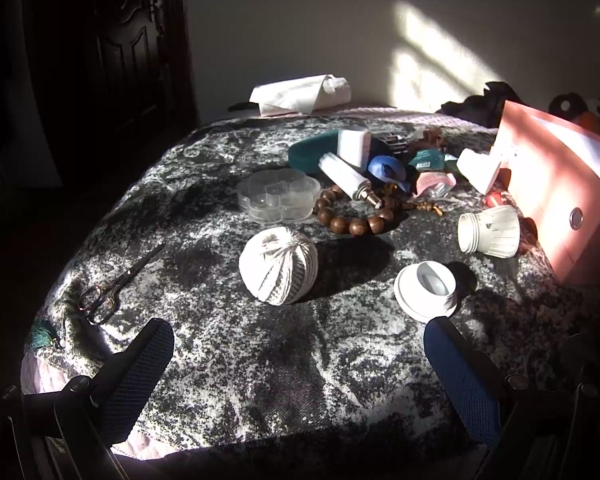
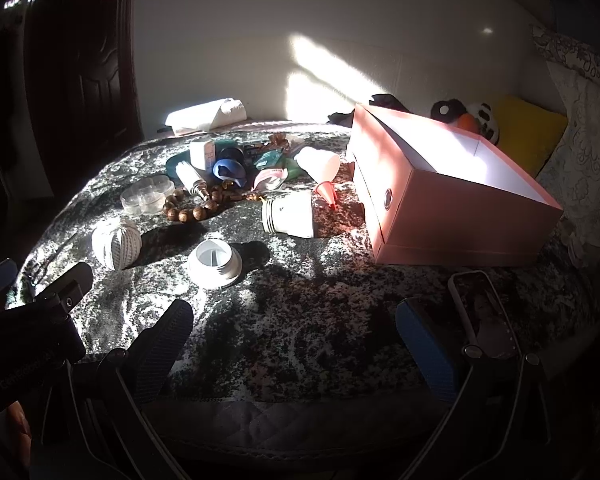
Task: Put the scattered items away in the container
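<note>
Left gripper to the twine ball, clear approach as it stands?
Probably yes. The left gripper is open with nothing held, and the twine ball sits straight ahead between its fingers' line, only bare blanket between. The white cap lies off to the right, apart from the ball.

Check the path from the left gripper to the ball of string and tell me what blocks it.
Nothing visible does. The left gripper is open, and only bare mottled blanket lies between it and the ball of string. The white cap sits off to the right.
</note>
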Motion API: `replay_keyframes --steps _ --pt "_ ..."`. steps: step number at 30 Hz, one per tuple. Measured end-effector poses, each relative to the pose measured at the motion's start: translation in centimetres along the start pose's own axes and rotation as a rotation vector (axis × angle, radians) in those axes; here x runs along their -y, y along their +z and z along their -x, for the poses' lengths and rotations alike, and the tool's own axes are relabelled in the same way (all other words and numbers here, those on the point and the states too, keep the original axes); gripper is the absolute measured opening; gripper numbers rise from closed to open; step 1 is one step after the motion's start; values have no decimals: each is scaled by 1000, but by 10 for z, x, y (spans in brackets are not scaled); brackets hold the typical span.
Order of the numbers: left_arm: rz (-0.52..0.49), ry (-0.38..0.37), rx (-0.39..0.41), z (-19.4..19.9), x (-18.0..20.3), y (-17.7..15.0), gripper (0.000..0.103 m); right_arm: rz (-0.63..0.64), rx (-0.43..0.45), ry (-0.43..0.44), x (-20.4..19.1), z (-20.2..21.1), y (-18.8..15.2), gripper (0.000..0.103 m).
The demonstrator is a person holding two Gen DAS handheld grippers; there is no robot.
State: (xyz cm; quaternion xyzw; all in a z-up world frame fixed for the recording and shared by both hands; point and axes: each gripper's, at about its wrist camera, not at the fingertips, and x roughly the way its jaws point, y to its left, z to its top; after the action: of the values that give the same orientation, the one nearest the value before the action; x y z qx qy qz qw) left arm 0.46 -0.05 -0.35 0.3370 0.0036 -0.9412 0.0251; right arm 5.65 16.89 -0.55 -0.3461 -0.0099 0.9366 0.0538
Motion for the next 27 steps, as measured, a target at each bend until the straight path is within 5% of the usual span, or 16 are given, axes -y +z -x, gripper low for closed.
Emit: replay_keyframes --steps 27 --pt "19 7 -11 -3 -8 1 103 30 27 2 -3 0 -2 103"
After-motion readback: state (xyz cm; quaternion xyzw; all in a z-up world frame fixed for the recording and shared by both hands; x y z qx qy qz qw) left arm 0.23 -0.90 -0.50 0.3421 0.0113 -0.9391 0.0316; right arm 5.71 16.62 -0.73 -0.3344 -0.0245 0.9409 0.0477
